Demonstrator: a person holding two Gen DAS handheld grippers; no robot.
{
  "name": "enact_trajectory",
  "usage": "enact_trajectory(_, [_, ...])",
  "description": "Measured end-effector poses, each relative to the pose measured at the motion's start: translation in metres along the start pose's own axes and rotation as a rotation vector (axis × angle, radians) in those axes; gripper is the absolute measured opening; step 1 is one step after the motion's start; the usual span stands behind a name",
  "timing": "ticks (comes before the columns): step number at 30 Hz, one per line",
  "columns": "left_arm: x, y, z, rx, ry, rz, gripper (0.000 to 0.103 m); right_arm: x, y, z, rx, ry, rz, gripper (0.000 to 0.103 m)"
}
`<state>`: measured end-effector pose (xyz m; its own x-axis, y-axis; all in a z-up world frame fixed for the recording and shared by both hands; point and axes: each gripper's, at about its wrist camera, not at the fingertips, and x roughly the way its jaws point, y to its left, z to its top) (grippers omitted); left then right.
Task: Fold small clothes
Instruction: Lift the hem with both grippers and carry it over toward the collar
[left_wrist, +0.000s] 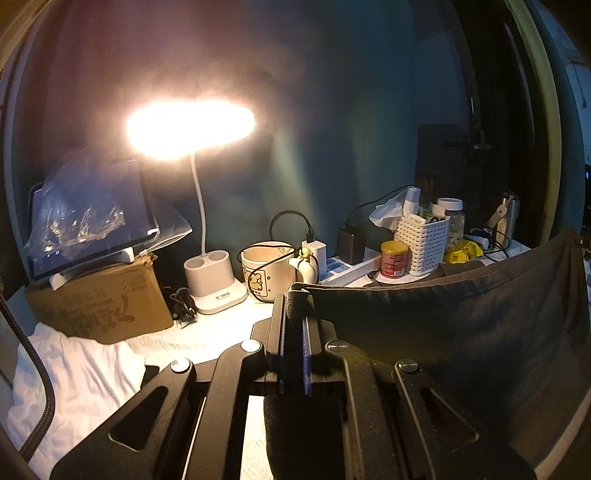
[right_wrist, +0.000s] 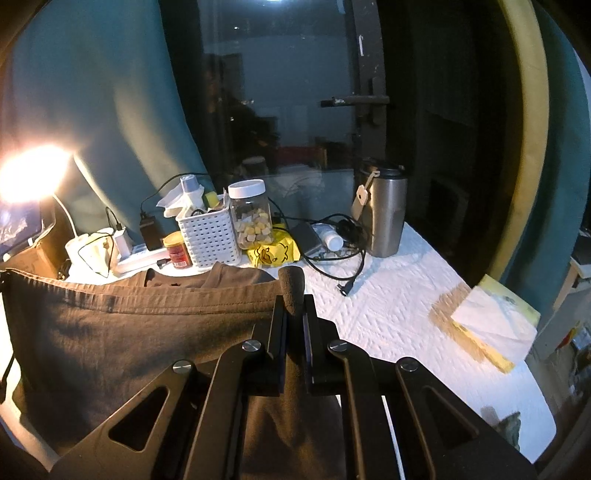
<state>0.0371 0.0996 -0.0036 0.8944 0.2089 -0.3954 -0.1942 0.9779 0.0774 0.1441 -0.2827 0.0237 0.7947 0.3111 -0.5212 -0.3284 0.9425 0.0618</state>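
While both tongs pinch garment edge, slip risk present: grip narrow, only hem corner between pads. Left tongs nearly closed, clamped on left corner of dark garment. Right tongs nearly closed, clamped on opposite corner, fabric tuft protruding above tips. Garment stretched between both, raised, lower part draping toward counter. Hazard: swinging cloth may catch loose cable or tip mug, red can, basket just behind.
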Motion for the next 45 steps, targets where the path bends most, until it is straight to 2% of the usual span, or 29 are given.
enact_trajectory(7, [0.022,0.005,0.006,0.027,0.008,0.012,0.006,0.025,-0.002,0.015,0.018,0.005,0.033,0.009])
enact_trajectory(33, [0.129,0.008,0.039,0.127,0.021,0.028,0.006,0.132,-0.003,0.062,0.014,0.062,0.036,0.009])
enact_trajectory(45, [0.17,0.016,0.034,0.091,0.078,0.048,0.006,0.176,-0.003,0.068,0.013,0.085,0.018,0.009])
